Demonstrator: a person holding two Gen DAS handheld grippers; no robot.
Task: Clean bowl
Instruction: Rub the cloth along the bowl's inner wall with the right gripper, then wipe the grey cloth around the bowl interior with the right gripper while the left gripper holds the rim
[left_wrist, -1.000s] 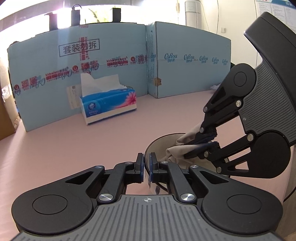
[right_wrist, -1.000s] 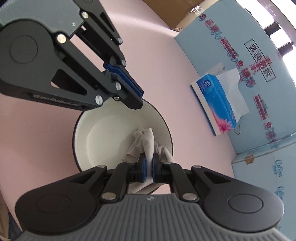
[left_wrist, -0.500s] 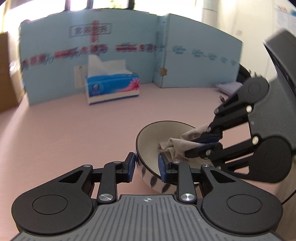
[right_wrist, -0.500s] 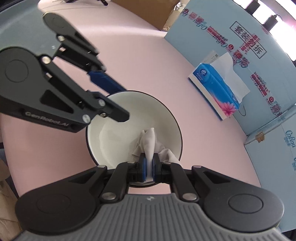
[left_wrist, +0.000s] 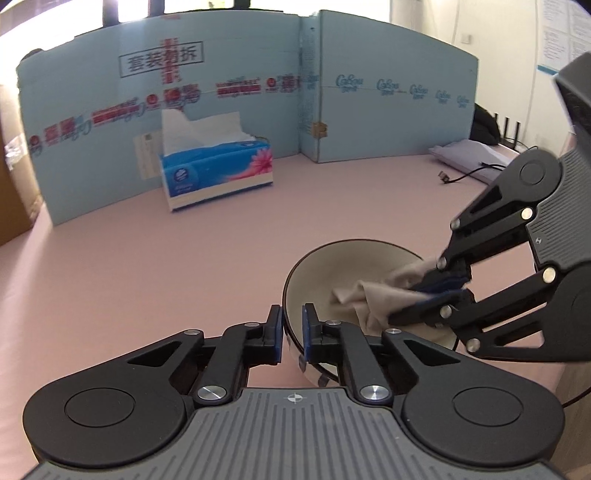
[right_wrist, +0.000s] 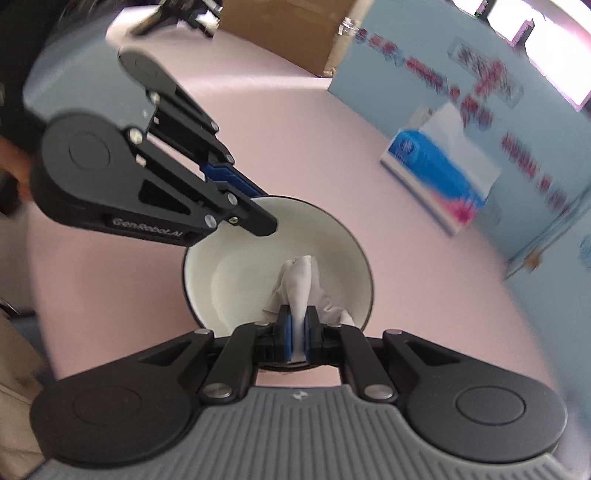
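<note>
- The left gripper (left_wrist: 292, 334) is clenching the near rim of the bowl (left_wrist: 354, 254); its blue pads (left_wrist: 276, 332) are sitting one outside and one inside the wall, and its jaws have just been closing onto that rim.
- The right gripper (right_wrist: 297, 336) is pinching a pale cloth (right_wrist: 297, 284) tightly between its blue pads, with the cloth bunching up past the fingertips.
- In the left wrist view the right gripper (left_wrist: 430, 295) is reaching in from the right, and the cloth (left_wrist: 373, 295) is draping inside the bowl against its right-hand wall.
- In the right wrist view the left gripper (right_wrist: 264, 216) is coming in from the upper left, meeting the bowl (right_wrist: 236, 273) at its far-left rim.
- The bowl is cream inside with a dark rim, and it is sitting on the pink table (left_wrist: 184, 266) close in front of both grippers.
- A blue tissue box (left_wrist: 218, 173) is standing well behind the bowl, with a white tissue sticking up from its top.
- A light blue printed cardboard screen (left_wrist: 388, 96) is standing along the back of the table, just behind the tissue box.
- A black cable (left_wrist: 465, 175) is lying on the table at the far right.
- The right wrist view is blurring toward its right edge, so the print on the screen there cannot be read.
</note>
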